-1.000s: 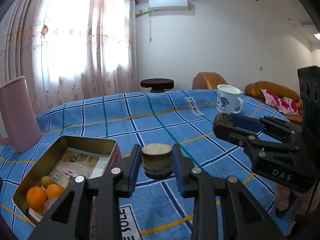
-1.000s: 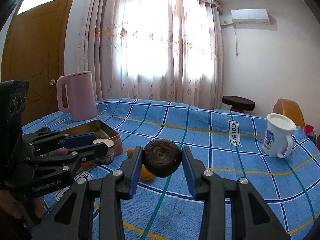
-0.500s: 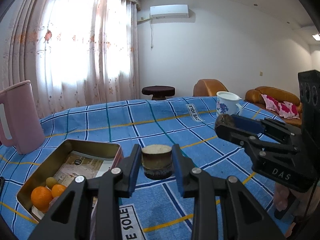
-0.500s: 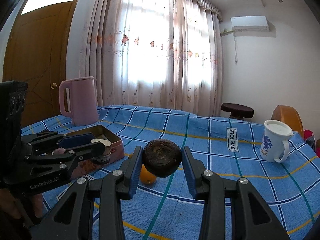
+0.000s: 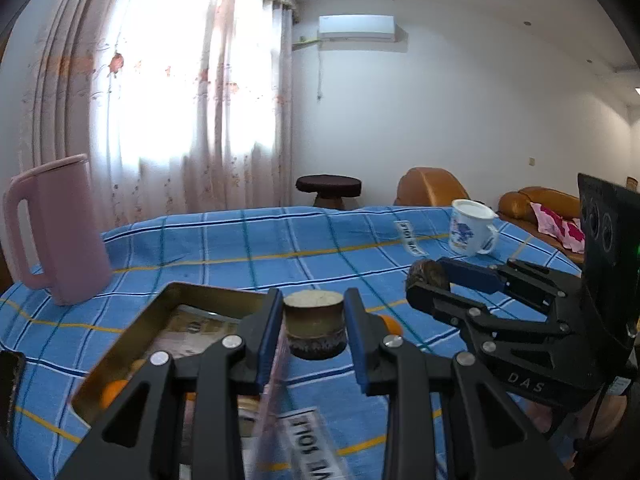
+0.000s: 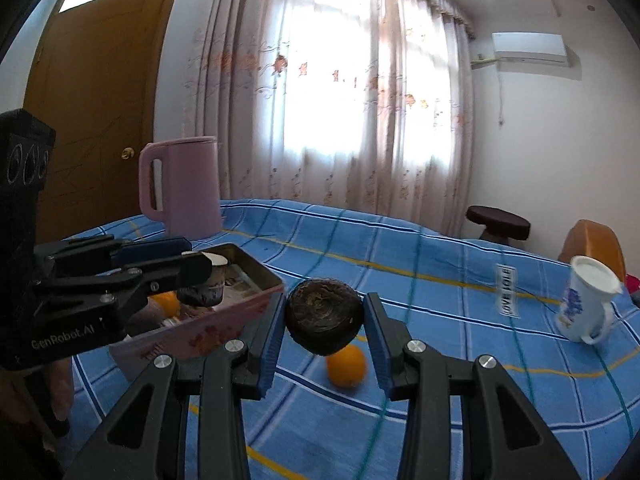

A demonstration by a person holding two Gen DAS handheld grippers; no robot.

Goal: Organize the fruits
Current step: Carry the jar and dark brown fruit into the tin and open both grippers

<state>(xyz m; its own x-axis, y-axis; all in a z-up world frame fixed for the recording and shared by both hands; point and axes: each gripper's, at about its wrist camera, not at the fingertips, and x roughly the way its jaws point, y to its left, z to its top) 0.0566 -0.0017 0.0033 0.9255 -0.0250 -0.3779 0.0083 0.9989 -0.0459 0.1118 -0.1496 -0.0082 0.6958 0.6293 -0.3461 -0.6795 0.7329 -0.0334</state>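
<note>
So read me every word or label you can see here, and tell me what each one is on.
"GenRobot.AI": on the left gripper's body.
"DAS": on the right gripper's body.
"LOVE SOLE": white label on the blue tablecloth.
Mug's blue print: no readable words.
Papers in the tin: too blurred.

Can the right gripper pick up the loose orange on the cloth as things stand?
Probably not yet. The right gripper is shut on a dark round fruit, so its jaws are full. The orange lies uncovered on the cloth just below; the path looks free once that fruit is put down.
</note>
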